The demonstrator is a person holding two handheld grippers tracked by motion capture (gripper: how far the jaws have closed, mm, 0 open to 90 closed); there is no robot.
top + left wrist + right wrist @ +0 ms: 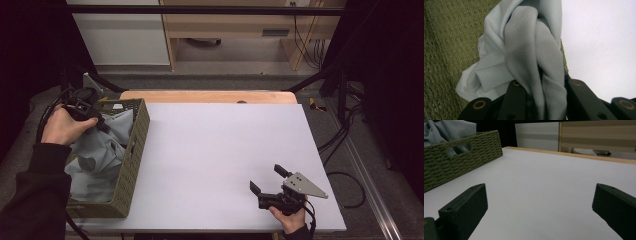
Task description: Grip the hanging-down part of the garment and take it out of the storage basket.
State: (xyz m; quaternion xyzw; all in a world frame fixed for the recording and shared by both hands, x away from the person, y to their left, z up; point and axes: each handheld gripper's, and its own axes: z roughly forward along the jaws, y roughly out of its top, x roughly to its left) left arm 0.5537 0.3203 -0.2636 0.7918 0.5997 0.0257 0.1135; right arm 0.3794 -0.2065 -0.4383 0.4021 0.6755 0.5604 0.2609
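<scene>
Your left gripper pinching grey cloth, jaws clamping bunched fold, over basket at table's left edge. Your right gripper resting near front right corner, jaws gaping, holding nothing.

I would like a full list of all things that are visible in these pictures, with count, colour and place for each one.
woven basket: 1, olive green, on the left edge of the table.
cloth: 1, pale grey-blue, bunched in the basket, one fold pinched by the left gripper.
table top: 1, white, centre, with a wooden strip along its far edge.
cabinet: 1, white, on the floor behind the table.
wooden furniture: 1, light brown, behind the table.
floor cables: several, black, right of the table.
left gripper: 1, black, over the basket, shut on the cloth.
right gripper: 1, black with a grey plate, near right part of the table, jaws apart.
hands: 2, in dark sleeves, one on each gripper.
</scene>
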